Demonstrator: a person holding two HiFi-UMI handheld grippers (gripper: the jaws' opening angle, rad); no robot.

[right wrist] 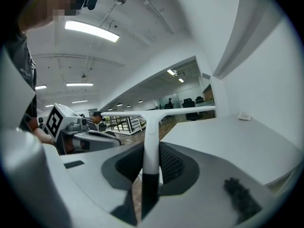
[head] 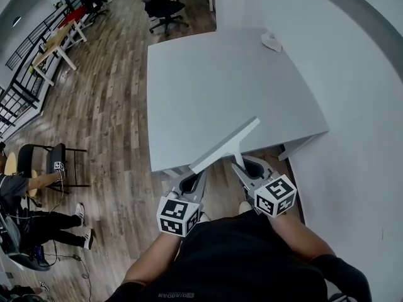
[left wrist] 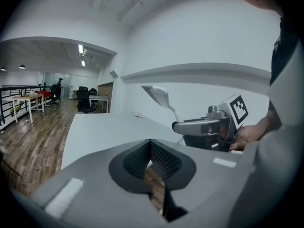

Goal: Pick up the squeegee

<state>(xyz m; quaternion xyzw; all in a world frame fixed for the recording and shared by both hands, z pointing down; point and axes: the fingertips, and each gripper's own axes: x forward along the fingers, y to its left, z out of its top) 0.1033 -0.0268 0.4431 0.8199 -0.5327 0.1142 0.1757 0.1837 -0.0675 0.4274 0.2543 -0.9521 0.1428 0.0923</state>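
Note:
The squeegee is white, with a long straight blade and a handle that turns black at its lower end. It hangs over the near edge of the white table. My right gripper is shut on the handle. In the right gripper view the handle stands upright between the pads, with the blade level across the top. My left gripper is just to the left of it, below the blade's left end. Its pads meet with nothing between them. From the left gripper view I see the squeegee held up by the right gripper.
A small white object lies at the table's far right corner. A white wall runs along the right. A black office chair stands beyond the table on the wood floor. A person sits on a chair at the far left.

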